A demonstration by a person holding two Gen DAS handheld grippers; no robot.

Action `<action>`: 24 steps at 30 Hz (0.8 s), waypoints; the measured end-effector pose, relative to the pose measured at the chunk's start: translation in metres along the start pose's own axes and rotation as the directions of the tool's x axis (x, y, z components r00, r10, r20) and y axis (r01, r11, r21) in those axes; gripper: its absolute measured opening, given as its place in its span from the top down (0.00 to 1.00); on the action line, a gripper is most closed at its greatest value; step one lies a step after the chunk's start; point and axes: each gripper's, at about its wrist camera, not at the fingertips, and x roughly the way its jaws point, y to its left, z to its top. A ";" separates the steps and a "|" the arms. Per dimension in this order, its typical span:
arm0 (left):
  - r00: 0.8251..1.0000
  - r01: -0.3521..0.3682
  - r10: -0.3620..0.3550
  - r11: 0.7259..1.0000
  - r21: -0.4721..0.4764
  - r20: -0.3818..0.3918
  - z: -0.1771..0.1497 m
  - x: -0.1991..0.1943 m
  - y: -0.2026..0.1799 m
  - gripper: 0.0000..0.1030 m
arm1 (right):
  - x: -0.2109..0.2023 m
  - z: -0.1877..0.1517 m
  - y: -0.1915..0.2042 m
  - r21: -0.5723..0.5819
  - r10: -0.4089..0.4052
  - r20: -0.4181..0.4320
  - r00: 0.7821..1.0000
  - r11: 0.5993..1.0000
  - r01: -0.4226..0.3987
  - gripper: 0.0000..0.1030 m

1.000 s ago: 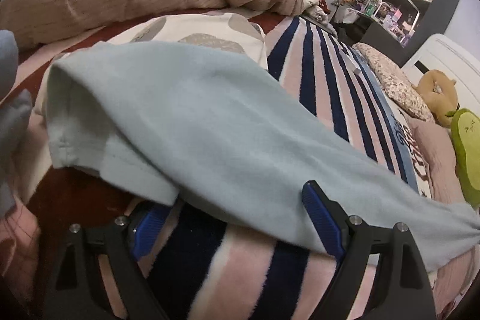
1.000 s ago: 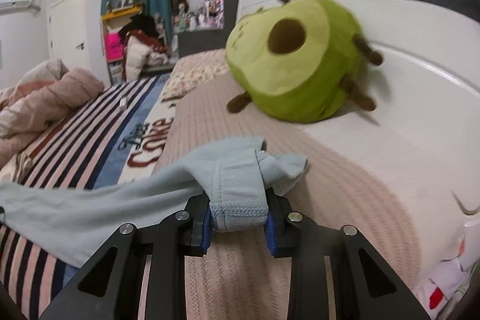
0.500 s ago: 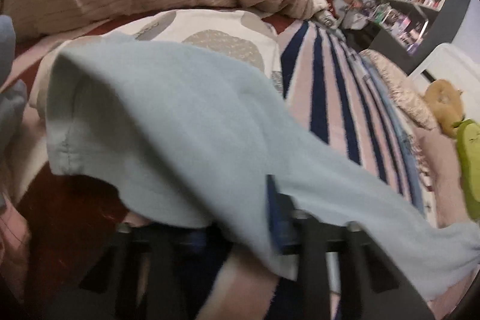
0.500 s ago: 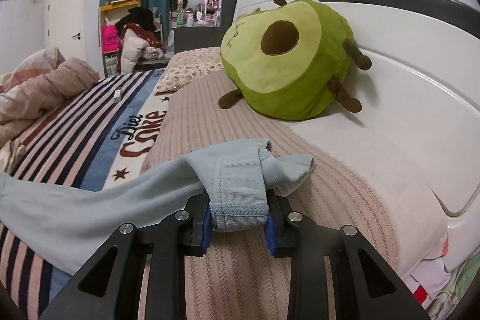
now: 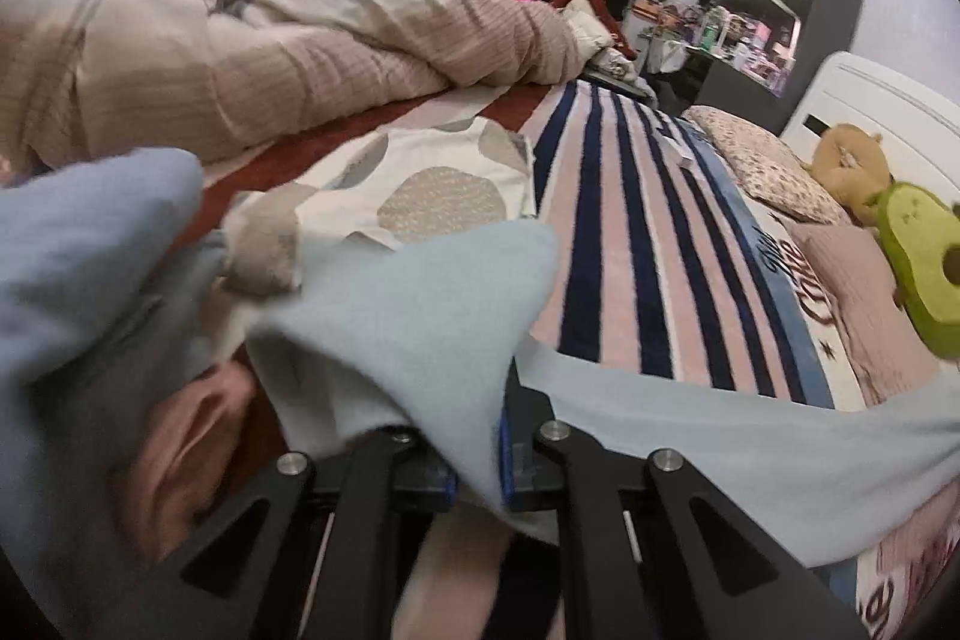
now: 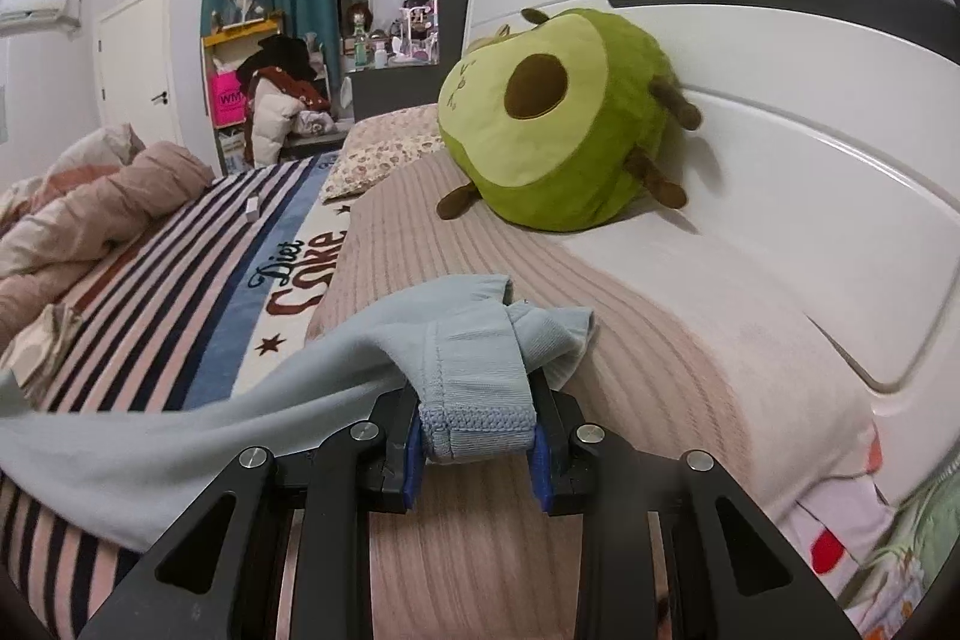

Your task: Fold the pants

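Note:
The light blue pants [image 5: 420, 316] stretch across the striped bed between my two grippers. My left gripper [image 5: 477, 466] is shut on a bunched fold of the pants and holds it raised off the bed. The pant leg runs off to the right [image 5: 750, 436]. My right gripper [image 6: 474, 451] is shut on the ribbed cuff end of the pants [image 6: 474, 388], over the pink ribbed pillow. The cloth trails left from it [image 6: 180, 436] above the blanket.
A striped blanket [image 5: 630, 244] covers the bed. A rumpled pink duvet [image 5: 300, 58] lies at the far side. A green avocado plush [image 6: 552, 124] leans on the white headboard [image 6: 780, 112]. A floral pillow [image 6: 384, 148] and shelves lie beyond.
My left gripper has closed on the pants and lifted them, bunching the cloth. The right gripper keeps hold of the cuff and has shifted only slightly.

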 end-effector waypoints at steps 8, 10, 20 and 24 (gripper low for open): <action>0.998 0.032 -0.031 0.999 0.015 -0.058 -0.037 -0.031 0.005 0.93 | -0.054 -0.008 -0.028 0.026 -0.037 0.010 0.999 0.999 0.037 0.79; 0.996 0.029 -0.027 0.999 0.017 -0.083 -0.045 -0.025 0.006 0.93 | -0.057 -0.013 -0.033 0.030 -0.045 -0.020 0.999 0.998 0.046 0.79; 0.984 -0.098 0.105 0.994 0.051 -0.141 -0.064 -0.015 0.018 0.49 | -0.030 -0.051 -0.040 0.037 -0.048 -0.160 0.986 0.998 0.055 0.65; 0.990 -0.104 0.114 0.989 0.107 -0.085 -0.059 -0.043 0.001 0.36 | -0.032 -0.057 -0.043 0.041 -0.033 -0.151 0.988 0.998 0.040 0.41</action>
